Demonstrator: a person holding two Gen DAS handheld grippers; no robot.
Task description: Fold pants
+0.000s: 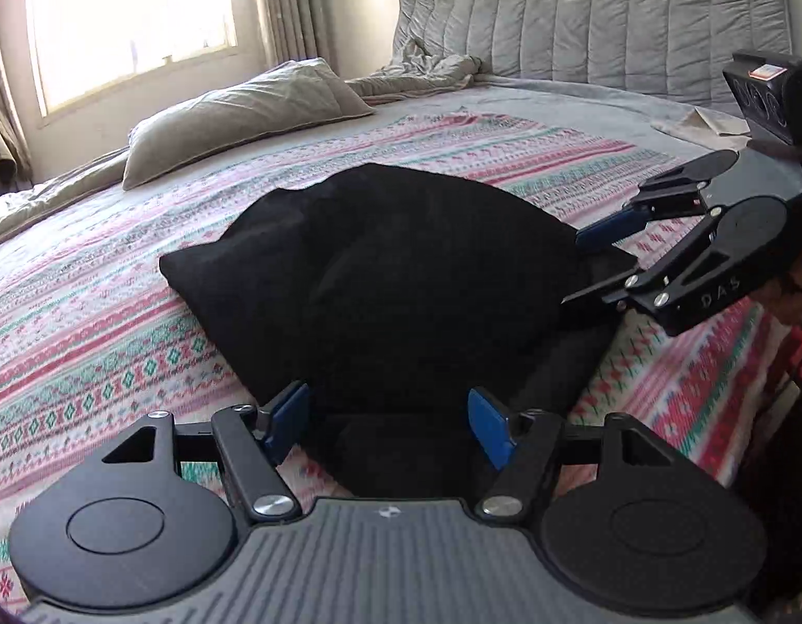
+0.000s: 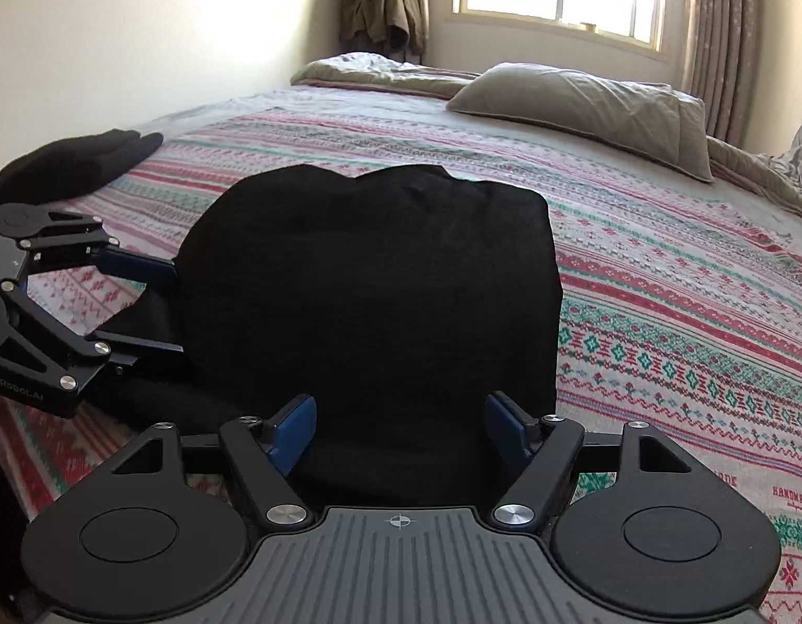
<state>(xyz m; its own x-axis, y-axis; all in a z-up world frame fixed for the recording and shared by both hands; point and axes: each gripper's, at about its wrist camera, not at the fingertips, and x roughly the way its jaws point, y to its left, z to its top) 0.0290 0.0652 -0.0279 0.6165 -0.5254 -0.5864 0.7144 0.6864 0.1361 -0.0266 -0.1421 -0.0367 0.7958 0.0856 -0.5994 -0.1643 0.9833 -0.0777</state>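
Black pants [image 1: 401, 281] bunched in a thick fold on striped blanket [image 1: 115, 322], near bed edge | left gripper [image 1: 388, 426] wide open, holding nothing, straddling near hem | right gripper [image 2: 401, 429] likewise, empty, probably poised for regrasp.

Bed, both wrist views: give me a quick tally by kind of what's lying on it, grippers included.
Black pants being folded: 1
Other black garment bundle: 1
Pillow: 1
Patterned blanket: 1
Rumpled grey bedding: 1
Grippers, both with jaws open: 2, left gripper, right gripper
Total: 7
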